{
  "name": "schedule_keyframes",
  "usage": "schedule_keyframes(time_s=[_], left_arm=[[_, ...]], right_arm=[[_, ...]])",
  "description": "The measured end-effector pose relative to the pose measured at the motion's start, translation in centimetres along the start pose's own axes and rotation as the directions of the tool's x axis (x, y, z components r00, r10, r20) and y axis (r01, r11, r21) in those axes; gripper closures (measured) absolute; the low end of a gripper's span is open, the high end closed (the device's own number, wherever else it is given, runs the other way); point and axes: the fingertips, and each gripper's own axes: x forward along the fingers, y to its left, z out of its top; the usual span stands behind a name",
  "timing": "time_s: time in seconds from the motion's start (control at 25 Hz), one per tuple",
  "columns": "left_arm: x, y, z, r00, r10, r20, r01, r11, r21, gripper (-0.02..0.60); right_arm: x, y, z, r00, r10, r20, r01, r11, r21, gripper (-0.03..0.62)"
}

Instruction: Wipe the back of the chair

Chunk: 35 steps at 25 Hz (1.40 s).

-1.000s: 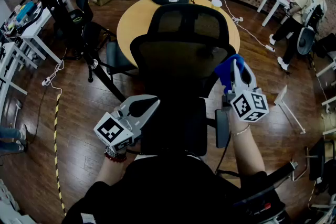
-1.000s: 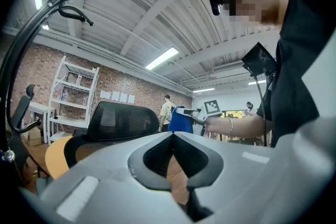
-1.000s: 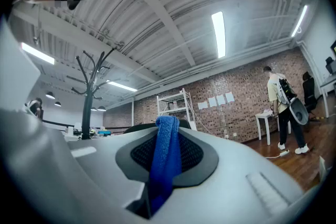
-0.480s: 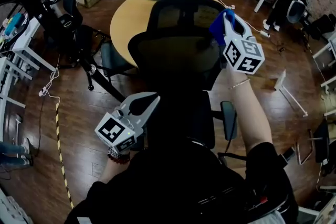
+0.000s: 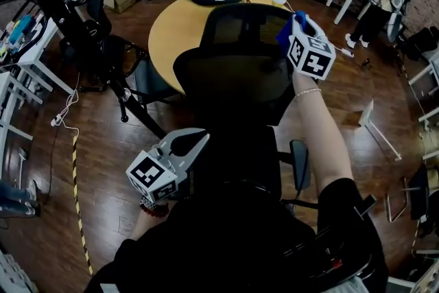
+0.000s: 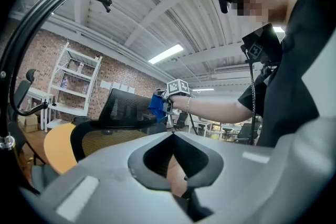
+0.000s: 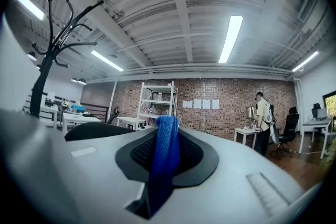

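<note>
Head view: my right gripper [image 5: 293, 25] holds a blue cloth [image 5: 282, 36] at the upper right corner of the chair back [image 5: 233, 75], and my left gripper [image 5: 193, 142] is low behind the seat. Left gripper view: my jaws are clenched together, empty. Right gripper view: my jaws grasp the cloth.

I see a black mesh office chair [image 5: 233, 79] standing upright with its back towards me and its headrest [image 5: 247, 27] on top. A blue cloth [image 5: 283, 36], pinched in my right gripper [image 5: 296, 20], hangs at the headrest's right edge.
</note>
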Motion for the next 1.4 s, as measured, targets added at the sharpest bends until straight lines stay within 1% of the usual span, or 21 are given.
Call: schedule_keyframes(time_s=[0.2,0.28,0.4,0.52,0.72,0.8,0.88,0.96,1.08,1.28,1.4], left_arm=[[0.0,0.6,0.8,1.0,0.006,0.011,-0.006,1.0,0.001,0.575],[-0.1,0.9,0.7,1.0,0.008,0.011,-0.008,1.0,0.0,0.575],[-0.4,1.3,0.4,1.0,0.014,0.006,-0.014,1.0,-0.009,0.575],[-0.4,1.8,0.2,1.0,0.018,0.002,-0.018,1.0,-0.017,0.575],[-0.1,2.3,-0.1,1.0,0.006,0.001,-0.006,1.0,-0.026,0.575],[0.0,2.6,-0.4,1.0,0.0,-0.003,-0.001,0.999,-0.034,0.575],[0.0,2.7,-0.8,1.0,-0.005,-0.009,0.005,0.999,-0.042,0.575],[0.0,2.6,-1.1,1.0,-0.012,-0.016,0.011,0.999,-0.038,0.575],[-0.3,2.8,-0.5,1.0,-0.011,0.003,0.011,0.999,-0.038,0.575],[-0.9,3.9,-1.3,1.0,0.003,-0.015,-0.004,0.998,-0.071,0.575],[-1.2,4.2,-0.6,1.0,0.004,0.013,-0.003,0.997,-0.073,0.575]], right_arm=[[2.1,-0.6,-0.9,0.995,-0.033,-0.092,0.032,0.999,-0.009,0.549],[2.9,-0.9,-1.4,0.991,-0.055,-0.126,0.05,0.998,-0.041,0.549],[3.5,-1.1,-1.9,0.984,-0.087,-0.156,0.075,0.994,-0.081,0.549],[3.8,-1.0,-2.0,0.978,-0.102,-0.182,0.082,0.99,-0.116,0.549],[4.5,-0.1,-2.0,0.971,-0.12,-0.208,0.088,0.984,-0.156,0.551],[5.0,1.1,-2.1,0.973,-0.096,-0.212,0.063,0.985,-0.158,0.551],[5.3,2.2,-2.6,0.974,-0.067,-0.215,0.039,0.991,-0.132,0.553],[5.6,2.8,-3.1,0.975,-0.061,-0.214,0.034,0.992,-0.125,0.553],[6.0,3.5,-3.4,0.977,-0.042,-0.211,0.016,0.993,-0.12,0.553],[6.9,5.6,-3.2,0.975,0.037,-0.217,-0.054,0.996,-0.075,0.554],[7.3,8.2,-3.2,0.968,0.115,-0.225,-0.13,0.99,-0.054,0.554]])
